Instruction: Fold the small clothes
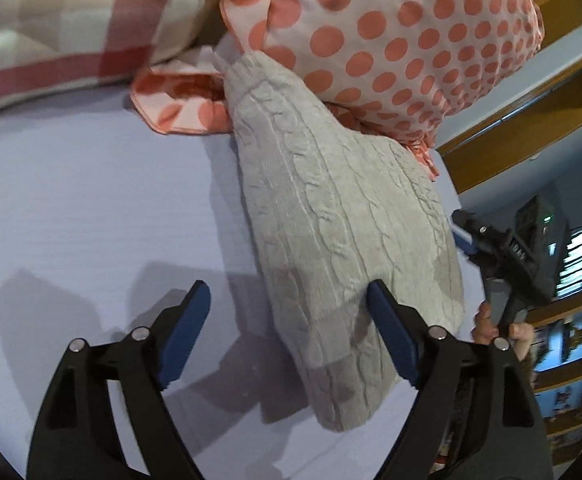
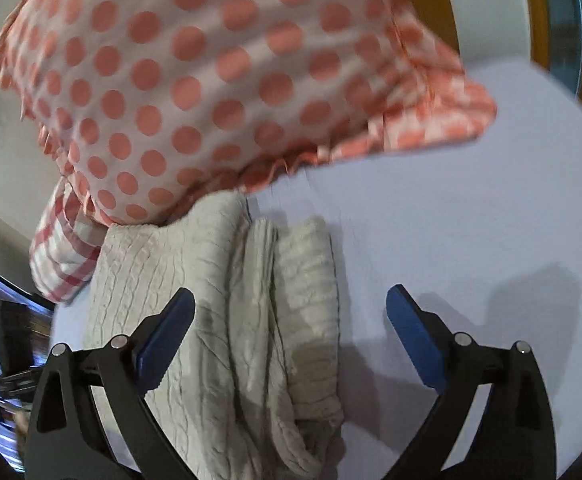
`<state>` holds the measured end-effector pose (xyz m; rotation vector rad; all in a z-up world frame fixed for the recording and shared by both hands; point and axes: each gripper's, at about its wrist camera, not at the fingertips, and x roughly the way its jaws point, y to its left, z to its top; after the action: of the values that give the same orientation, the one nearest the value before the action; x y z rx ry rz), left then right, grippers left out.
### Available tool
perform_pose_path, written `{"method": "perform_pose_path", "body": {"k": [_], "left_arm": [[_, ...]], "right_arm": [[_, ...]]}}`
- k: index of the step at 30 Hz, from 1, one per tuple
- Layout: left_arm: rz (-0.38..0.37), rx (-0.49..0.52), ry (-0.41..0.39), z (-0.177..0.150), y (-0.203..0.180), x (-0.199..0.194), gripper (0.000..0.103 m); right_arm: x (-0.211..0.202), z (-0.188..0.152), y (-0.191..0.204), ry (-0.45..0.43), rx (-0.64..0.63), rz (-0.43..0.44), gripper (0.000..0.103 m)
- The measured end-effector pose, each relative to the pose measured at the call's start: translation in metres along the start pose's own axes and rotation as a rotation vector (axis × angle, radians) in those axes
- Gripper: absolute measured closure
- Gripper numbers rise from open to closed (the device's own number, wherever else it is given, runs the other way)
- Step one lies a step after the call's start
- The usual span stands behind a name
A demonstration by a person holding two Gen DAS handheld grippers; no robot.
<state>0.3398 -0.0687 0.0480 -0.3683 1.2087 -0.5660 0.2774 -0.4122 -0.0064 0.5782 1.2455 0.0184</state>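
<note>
A grey cable-knit sweater (image 1: 331,216) lies folded on the pale lilac sheet (image 1: 91,200), its far end tucked against a polka-dot pillow (image 1: 391,40). My left gripper (image 1: 289,296) hovers over its near end with the jaws wide apart, and neither pad presses on the knit. In the right wrist view the same sweater (image 2: 219,312) shows its stacked folds and ribbed edge. My right gripper (image 2: 291,300) stands open above it, with its left finger over the knit and its right finger over bare sheet. The right gripper (image 1: 491,248), held by a hand, also shows at the sweater's right side.
A red-and-cream checked pillow (image 1: 59,28) lies at the back left, and its corner (image 2: 63,264) sits beside the sweater. The polka-dot pillow (image 2: 211,80) fills the far side. Wooden shelves (image 1: 531,112) stand beyond the bed's right edge. Bare sheet (image 2: 471,220) spreads to the right.
</note>
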Motion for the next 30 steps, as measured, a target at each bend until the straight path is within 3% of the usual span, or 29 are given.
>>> {"method": "perform_pose_path", "body": {"k": [4,7,9,10,11,13,15,17,19,20,22,25,28,29,30], "left_arm": [[-0.053,-0.029,0.004,0.004,0.004,0.005,0.018],[-0.120,-0.053,-0.049,0.005,0.012,-0.006,0.018],[-0.136,-0.062,-0.090,0.004,0.018,-0.016,0.018],[-0.134,-0.067,-0.103,0.004,0.021,-0.019,0.018],[-0.130,-0.074,-0.112,0.003,0.022,-0.021,0.018],[-0.122,-0.073,-0.114,0.004,0.022,-0.021,0.018],[-0.117,-0.062,-0.108,0.003,0.019,-0.020,0.018],[-0.102,-0.046,-0.102,0.002,0.014,-0.017,0.018],[-0.079,-0.020,-0.097,0.001,0.008,-0.016,0.018],[-0.065,-0.006,-0.097,0.000,0.005,-0.015,0.018],[-0.053,0.014,-0.095,-0.001,0.000,-0.015,0.018],[-0.033,0.035,-0.095,0.001,-0.004,-0.016,0.018],[-0.026,0.038,-0.086,0.002,-0.004,-0.012,0.018],[-0.016,0.039,-0.075,0.004,-0.005,-0.008,0.018],[-0.013,0.043,-0.069,0.004,-0.004,-0.007,0.018]], "right_arm": [[0.016,0.000,-0.001,0.069,0.026,0.094,0.004],[0.018,-0.002,0.000,0.091,0.043,0.145,0.004],[0.006,-0.003,0.003,0.023,0.009,0.072,0.006],[-0.006,-0.004,0.012,-0.048,-0.041,0.035,0.011],[-0.013,-0.005,0.020,-0.073,-0.081,0.051,0.012],[-0.014,-0.007,0.037,-0.068,-0.152,0.065,0.020],[-0.004,-0.010,0.054,-0.044,-0.225,0.023,0.033],[0.008,-0.011,0.058,-0.012,-0.245,0.002,0.038],[0.025,-0.014,0.059,0.021,-0.258,-0.035,0.051],[0.031,-0.017,0.059,0.029,-0.265,-0.029,0.077],[0.025,-0.021,0.059,-0.010,-0.260,-0.037,0.087],[0.013,-0.015,0.043,-0.048,-0.188,-0.049,0.089],[0.017,-0.013,0.035,-0.021,-0.184,-0.060,0.088],[0.012,-0.012,0.037,-0.029,-0.184,-0.053,0.080],[0.003,-0.009,0.037,-0.042,-0.171,-0.052,0.060]]}}
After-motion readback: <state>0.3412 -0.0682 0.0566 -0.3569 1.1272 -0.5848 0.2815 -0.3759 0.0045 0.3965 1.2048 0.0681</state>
